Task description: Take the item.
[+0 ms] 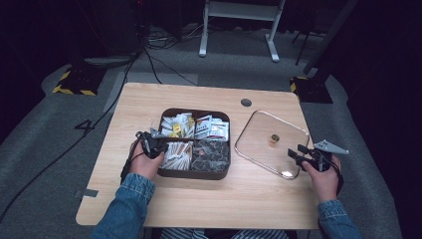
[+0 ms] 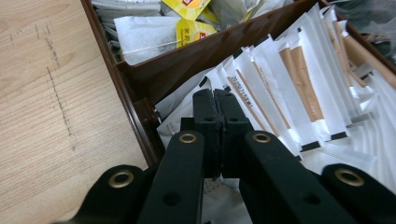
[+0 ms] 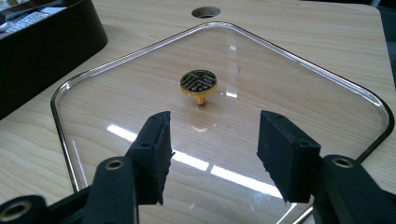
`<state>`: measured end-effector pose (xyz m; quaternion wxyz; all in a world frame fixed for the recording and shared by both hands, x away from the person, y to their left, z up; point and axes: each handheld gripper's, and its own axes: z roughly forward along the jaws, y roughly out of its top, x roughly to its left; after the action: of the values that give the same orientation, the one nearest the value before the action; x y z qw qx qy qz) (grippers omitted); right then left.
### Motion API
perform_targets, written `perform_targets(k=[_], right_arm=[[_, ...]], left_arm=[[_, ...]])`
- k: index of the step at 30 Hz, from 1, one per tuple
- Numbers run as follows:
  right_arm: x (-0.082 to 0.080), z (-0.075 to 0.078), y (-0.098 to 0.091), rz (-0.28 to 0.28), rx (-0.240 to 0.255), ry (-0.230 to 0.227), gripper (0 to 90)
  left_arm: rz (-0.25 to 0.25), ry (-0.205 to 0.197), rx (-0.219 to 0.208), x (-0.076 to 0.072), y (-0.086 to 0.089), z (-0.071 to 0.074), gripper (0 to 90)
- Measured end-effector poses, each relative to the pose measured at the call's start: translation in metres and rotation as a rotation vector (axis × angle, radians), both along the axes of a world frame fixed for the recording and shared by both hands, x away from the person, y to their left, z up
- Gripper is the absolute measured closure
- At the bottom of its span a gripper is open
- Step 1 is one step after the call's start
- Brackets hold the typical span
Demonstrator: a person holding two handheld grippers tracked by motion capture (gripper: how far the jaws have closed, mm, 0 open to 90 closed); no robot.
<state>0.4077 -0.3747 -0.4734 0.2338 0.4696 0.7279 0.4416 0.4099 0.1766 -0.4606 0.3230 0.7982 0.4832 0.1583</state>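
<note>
Left gripper shut among sachets; right gripper open over lid.
High view: left gripper (image 1: 151, 144) at compartment box (image 1: 194, 174); right gripper (image 1: 302, 156) beside glass lid (image 1: 259, 130). Left gripper view: jaws closed, whether pinching a sachet (image 2: 261, 88) cannot be told; sachets are light, thin, slippery, best pinched at an end. Right gripper view: jaws part-open, empty, level, aimed at knob (image 3: 198, 83).

A light wooden table (image 1: 149, 107) stood on grey carpet; a dark brown compartment box (image 1: 194, 173) of packets and sachets sat directly on it, left of centre; a clear glass lid (image 1: 259, 129) with a small gold knob (image 1: 274, 138) lay flat just right of the box, apart from it; a round cable hole (image 1: 246, 102) pierced the far edge.
</note>
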Motion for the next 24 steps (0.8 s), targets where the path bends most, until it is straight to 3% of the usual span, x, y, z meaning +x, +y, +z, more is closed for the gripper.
perform_targets(k=[4, 13, 19, 24], right_arm=[[0.0, 0.0, 0.0, 0.003, -0.001, -0.002, 46.1], [0.001, -0.001, 0.0, 0.005, 0.003, 0.002, 46.2], [0.001, -0.002, -0.001, 0.002, 0.016, 0.008, 46.2], [0.001, -0.002, -0.002, -0.001, 0.022, 0.008, 46.2]], left_arm=[[-0.003, -0.005, -0.082, -0.002, 0.008, 0.004, 89.0], [-0.036, -0.065, -0.278, -0.011, 0.015, 0.024, 89.1], [-0.065, -0.092, -0.335, -0.016, 0.013, 0.033, 89.1], [-0.088, -0.106, -0.357, -0.021, 0.01, 0.041, 89.0]])
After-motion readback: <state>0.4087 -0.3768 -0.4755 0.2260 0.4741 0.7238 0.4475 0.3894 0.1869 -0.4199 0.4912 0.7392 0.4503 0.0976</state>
